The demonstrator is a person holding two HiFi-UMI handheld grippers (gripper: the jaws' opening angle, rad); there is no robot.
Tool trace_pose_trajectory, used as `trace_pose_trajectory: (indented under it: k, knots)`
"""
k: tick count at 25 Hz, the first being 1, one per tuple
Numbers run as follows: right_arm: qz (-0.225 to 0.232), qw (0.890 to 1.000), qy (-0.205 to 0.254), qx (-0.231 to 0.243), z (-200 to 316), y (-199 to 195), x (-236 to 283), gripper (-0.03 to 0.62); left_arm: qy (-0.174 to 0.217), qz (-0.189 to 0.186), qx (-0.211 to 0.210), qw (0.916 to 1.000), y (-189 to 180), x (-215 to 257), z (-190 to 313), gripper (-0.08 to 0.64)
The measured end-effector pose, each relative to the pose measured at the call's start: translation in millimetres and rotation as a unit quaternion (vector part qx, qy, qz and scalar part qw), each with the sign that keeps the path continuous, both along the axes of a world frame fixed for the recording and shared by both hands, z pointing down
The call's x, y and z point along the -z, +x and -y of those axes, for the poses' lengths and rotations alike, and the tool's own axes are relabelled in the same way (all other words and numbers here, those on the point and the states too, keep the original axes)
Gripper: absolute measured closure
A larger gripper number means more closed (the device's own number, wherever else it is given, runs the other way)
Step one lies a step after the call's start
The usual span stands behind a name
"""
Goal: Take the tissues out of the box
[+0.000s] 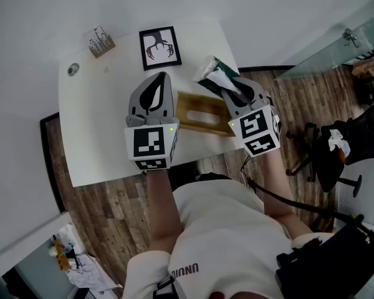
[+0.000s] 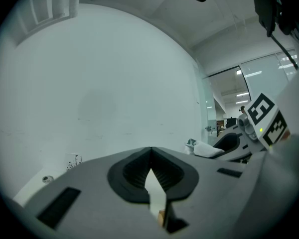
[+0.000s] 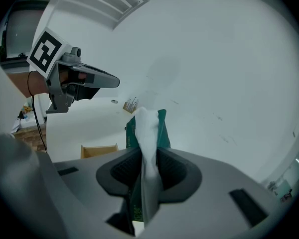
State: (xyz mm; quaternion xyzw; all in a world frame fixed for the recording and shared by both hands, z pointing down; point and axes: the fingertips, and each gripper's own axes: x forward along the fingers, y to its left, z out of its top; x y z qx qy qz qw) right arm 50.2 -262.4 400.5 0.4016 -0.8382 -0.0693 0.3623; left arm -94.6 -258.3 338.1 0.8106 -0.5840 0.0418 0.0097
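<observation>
Pinching tissue pack [image 3: 162, 127], right gripper [image 3: 148, 157], long axis running along fingers [image 3: 173, 171]

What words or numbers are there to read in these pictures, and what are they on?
"UNVU": on the person's white shirt, as it looks in the head view; it may be cut off.
Green tissue pack: small print, too blurred to read.
Small card on the table: too small to read.
Marker cubes: only black-and-white squares, no words.
Framed picture: a black drawing, no words.

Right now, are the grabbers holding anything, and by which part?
The right gripper pinches the white tissue and its green pack at their near end. The left gripper is shut, empty.
</observation>
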Motion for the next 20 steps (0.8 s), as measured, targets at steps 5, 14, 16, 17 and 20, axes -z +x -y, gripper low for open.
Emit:
trace_pose_trajectory:
  k: [5,14,16,17,20]
  knots:
    - [-0.001,1.000,0.004,-0.003,1.0,1.5,1.3,0.482,-0.001,0.001,0.001,1.0000,-0.7,-0.2,0.0,0.548]
    - [-0.005,1.000,0.004,-0.004,1.3,3.8,1.1,0.483,-0.002,0.000,0.001,1.0000,0.3,-0.4,0.4,0.548]
    - [-0.006,1.000,0.005,-0.004,1.6,3.7,0.9,0.483,-0.002,0.000,0.000,1.0000,0.7,-0.7,0.6,0.548]
    - [-0.007,1.000,0.005,-0.003,1.6,3.6,1.0,0.483,-0.002,0.000,-0.001,1.0000,1.0,-0.6,0.5,0.548]
    - [-0.007,1.000,0.006,-0.002,1.3,3.8,1.9,0.483,-0.001,-0.002,-0.004,1.0000,2.7,0.0,0.0,0.548]
